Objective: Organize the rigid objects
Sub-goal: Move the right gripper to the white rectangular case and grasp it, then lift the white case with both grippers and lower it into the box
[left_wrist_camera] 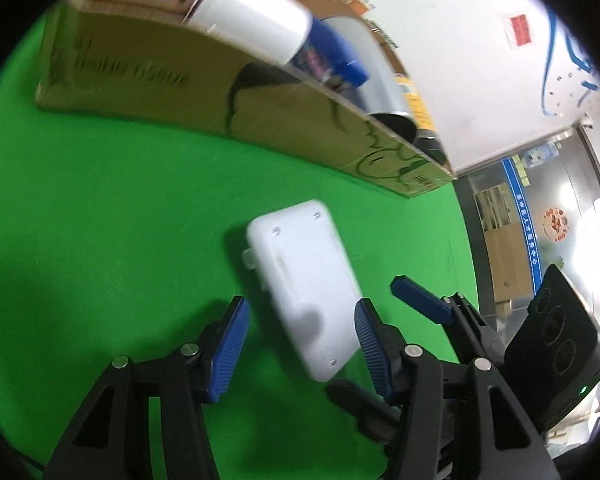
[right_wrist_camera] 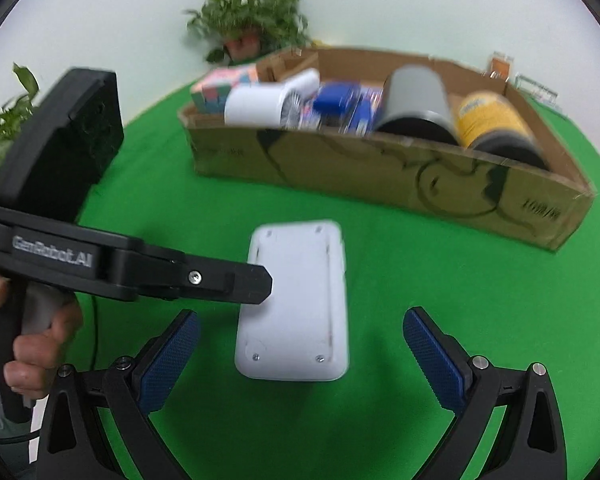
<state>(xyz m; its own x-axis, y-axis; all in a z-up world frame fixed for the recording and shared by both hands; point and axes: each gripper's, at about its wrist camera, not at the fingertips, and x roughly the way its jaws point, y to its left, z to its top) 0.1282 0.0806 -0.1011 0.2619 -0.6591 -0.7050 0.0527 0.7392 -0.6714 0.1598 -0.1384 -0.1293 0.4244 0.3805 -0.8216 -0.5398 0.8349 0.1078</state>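
While the white rectangular plastic case (right_wrist_camera: pixel 296 304) lay flat on the green cloth (right_wrist_camera: pixel 420 280), screw-holed underside up, both grippers stood over it from the near side.

Left gripper (left_wrist_camera: pixel 300 344): jaws about half open and straddling the near end of the case; its right blue pad (left_wrist_camera: pixel 370 348) lay against the case's edge, while green cloth showed between the left pad and the case. Whether the pads pressed on it could not be told; the case rested on the cloth. In the right wrist view a black finger of this gripper reached in from the left to the case's long side, with a person's hand (right_wrist_camera: pixel 32 344) on its grey grip.

Right gripper (right_wrist_camera: pixel 300 356): jaws wide open, nothing between the pads; the case lay just ahead of the gap, touched by neither pad.

Cardboard box (right_wrist_camera: pixel 380 172): behind the case, well apart from it, open-topped, with black line drawings on its front wall. Contents, left to right: pastel blocks (right_wrist_camera: pixel 220 88), white cylinder (right_wrist_camera: pixel 256 106), blue packaged item (right_wrist_camera: pixel 340 104), grey-and-black cylinder (right_wrist_camera: pixel 416 100), yellow-labelled canister (right_wrist_camera: pixel 496 120).

Potted plant (right_wrist_camera: pixel 248 20): beyond the box, by the wall.
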